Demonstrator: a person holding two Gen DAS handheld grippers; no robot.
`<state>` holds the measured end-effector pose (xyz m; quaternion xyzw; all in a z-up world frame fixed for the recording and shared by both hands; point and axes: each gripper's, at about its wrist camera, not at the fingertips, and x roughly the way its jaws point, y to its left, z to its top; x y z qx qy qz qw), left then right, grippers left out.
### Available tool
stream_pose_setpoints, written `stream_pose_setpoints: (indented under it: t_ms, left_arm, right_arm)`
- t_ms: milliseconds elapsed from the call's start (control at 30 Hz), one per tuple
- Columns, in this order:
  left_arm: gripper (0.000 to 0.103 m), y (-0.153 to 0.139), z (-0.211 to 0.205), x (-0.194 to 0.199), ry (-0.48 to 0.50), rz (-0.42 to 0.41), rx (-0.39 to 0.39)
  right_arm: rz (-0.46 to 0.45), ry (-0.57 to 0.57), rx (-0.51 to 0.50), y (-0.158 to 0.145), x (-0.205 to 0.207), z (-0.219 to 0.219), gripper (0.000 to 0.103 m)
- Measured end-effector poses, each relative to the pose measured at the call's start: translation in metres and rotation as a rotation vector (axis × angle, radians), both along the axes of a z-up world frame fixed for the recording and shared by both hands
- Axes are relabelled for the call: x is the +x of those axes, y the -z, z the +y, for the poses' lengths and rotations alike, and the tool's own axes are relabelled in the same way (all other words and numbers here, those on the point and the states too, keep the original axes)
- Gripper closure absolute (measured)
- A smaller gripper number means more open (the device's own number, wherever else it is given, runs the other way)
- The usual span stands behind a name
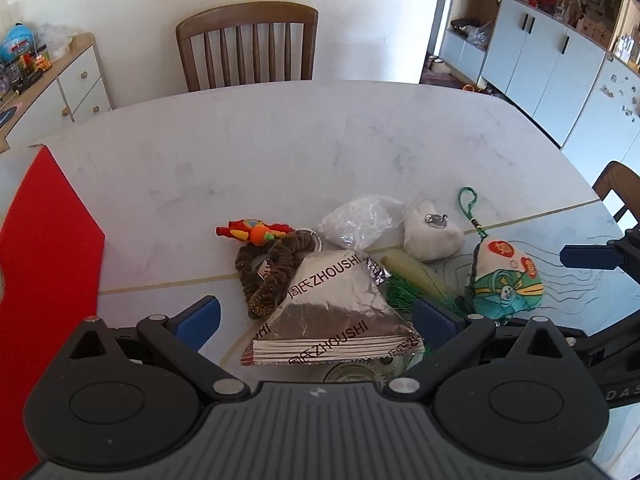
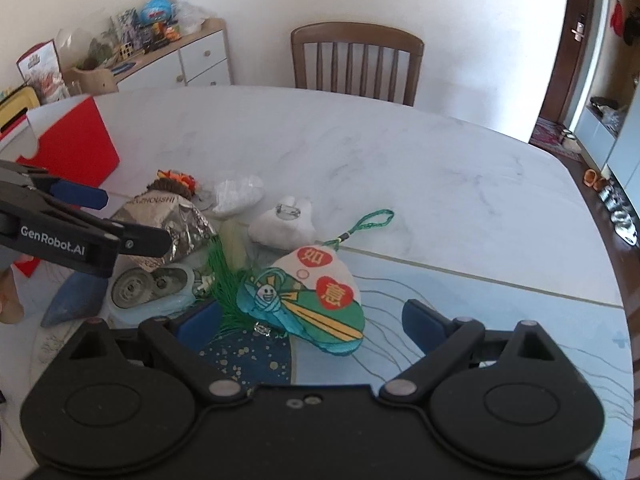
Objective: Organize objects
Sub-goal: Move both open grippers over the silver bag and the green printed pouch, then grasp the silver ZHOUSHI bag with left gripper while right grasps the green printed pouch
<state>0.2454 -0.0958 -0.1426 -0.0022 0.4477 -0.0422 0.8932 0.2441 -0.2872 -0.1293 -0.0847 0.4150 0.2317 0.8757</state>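
Note:
A pile of small objects lies on the marble table (image 1: 240,152). My left gripper (image 1: 316,316) is open, its blue fingers on either side of a silver foil ZHOUSHI packet (image 1: 332,312). Behind the packet are a brown scrunchie (image 1: 268,272), a red-orange plush toy (image 1: 256,232), a clear plastic bag (image 1: 360,220) and a white pouch (image 1: 432,232). My right gripper (image 2: 312,320) is open around a green embroidered sachet (image 2: 308,296) with a green cord and tassel; the sachet also shows in the left wrist view (image 1: 504,280). The left gripper shows in the right wrist view (image 2: 104,232).
A red box (image 1: 44,240) stands at the table's left; it also shows in the right wrist view (image 2: 76,144). A wooden chair (image 1: 248,44) is behind the table. A round metal gear-like object (image 2: 136,284) lies under the packet. A sideboard (image 2: 192,56) holds clutter.

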Motion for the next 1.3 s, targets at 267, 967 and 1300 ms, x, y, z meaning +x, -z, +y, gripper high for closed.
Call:
stream_pose_setpoints:
  t_ms: [267, 967, 1300]
  left_arm:
    - [0.008, 0.004, -0.003, 0.000, -0.005, -0.012, 0.004]
    - [0.051, -0.007, -0.010, -0.014, 0.002, -0.033, 0.024]
    - [0.057, -0.017, -0.007, -0.029, 0.008, -0.039, -0.006]
  right_arm:
    - [0.013, -0.016, -0.002, 0.013, 0.011, 0.004, 0.010]
    - [-0.006, -0.026, 0.011, 0.009, 0.009, 0.006, 0.033]
    - [-0.017, -0.002, 0.037, -0.012, -0.008, -0.007, 0.035]
